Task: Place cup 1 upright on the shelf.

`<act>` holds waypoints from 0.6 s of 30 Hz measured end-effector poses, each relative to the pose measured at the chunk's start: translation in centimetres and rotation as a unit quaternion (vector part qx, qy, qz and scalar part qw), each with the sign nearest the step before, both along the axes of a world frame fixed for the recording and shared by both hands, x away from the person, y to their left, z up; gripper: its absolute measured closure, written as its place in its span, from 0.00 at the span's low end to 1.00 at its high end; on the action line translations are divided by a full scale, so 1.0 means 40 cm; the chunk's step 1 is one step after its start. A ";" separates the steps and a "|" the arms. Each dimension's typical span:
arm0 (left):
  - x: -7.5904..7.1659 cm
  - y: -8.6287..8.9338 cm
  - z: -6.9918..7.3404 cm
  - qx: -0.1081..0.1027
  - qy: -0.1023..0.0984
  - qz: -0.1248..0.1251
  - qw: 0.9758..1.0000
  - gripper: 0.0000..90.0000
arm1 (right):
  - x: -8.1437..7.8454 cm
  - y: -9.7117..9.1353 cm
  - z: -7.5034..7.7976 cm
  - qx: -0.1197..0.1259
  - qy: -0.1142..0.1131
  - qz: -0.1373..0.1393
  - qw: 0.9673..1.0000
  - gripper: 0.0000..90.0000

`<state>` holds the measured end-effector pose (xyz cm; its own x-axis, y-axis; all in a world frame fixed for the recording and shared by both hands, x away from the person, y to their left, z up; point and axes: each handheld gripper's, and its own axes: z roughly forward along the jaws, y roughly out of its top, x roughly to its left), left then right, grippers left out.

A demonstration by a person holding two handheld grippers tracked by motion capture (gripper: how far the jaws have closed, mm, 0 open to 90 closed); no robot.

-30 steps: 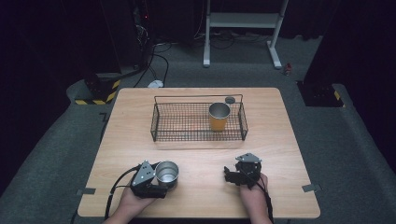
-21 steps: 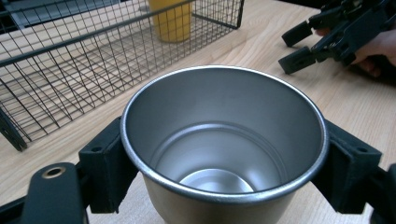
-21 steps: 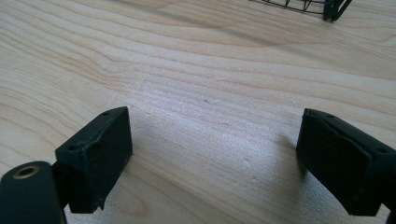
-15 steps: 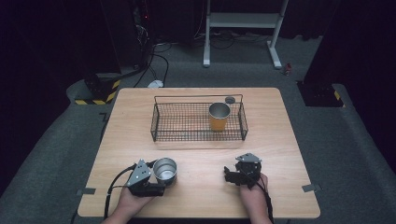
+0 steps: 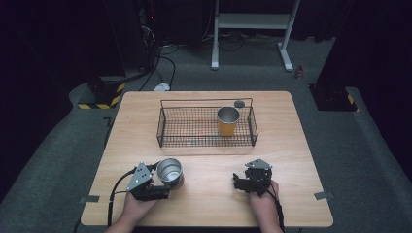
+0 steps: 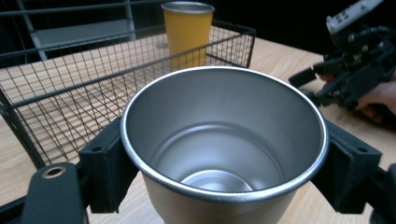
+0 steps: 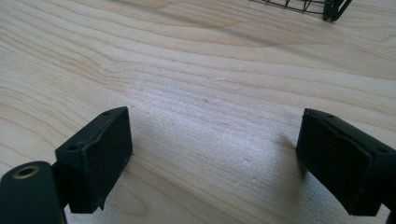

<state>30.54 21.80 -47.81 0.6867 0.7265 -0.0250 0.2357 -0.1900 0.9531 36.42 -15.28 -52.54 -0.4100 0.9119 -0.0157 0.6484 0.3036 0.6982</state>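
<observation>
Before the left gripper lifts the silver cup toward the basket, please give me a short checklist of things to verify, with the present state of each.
1. Silver cup sits between the left gripper jaws, one on each side: ok.
2. Jaws pressing firmly enough to lift: cannot tell.
3. Cup upright and empty: ok.
4. Wire basket has free floor left of the orange cup: ok.
5. Right gripper open, holding nothing, resting apart from the cup's path: ok.
6. Small dark object behind the basket, what it is: cannot tell.
</observation>
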 end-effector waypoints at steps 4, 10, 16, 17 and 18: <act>0.006 0.006 0.011 -0.012 -0.007 0.010 1.000 0.21 | 0.000 0.000 0.000 0.000 0.000 0.000 1.000 0.12; 0.017 0.012 0.026 -0.011 -0.007 0.025 1.000 0.21 | 0.001 0.000 0.000 0.000 -0.001 0.002 1.000 0.12; 0.029 0.010 0.035 -0.007 -0.012 0.039 0.999 0.21 | 0.001 0.000 0.000 0.000 -0.001 0.002 1.000 0.12; 0.032 0.010 0.037 -0.007 -0.012 0.040 0.999 0.21 | 0.001 0.000 0.000 0.000 -0.002 0.002 1.000 0.12; 0.035 0.010 0.039 -0.008 -0.011 0.043 0.999 0.21 | 0.001 0.000 0.000 0.000 -0.001 0.002 1.000 0.12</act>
<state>31.95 22.18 -46.25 0.6225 0.7823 -0.0229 0.2291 -0.1542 0.9611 36.47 -15.28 -52.56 -0.4138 0.9102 -0.0172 0.6451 0.3065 0.7000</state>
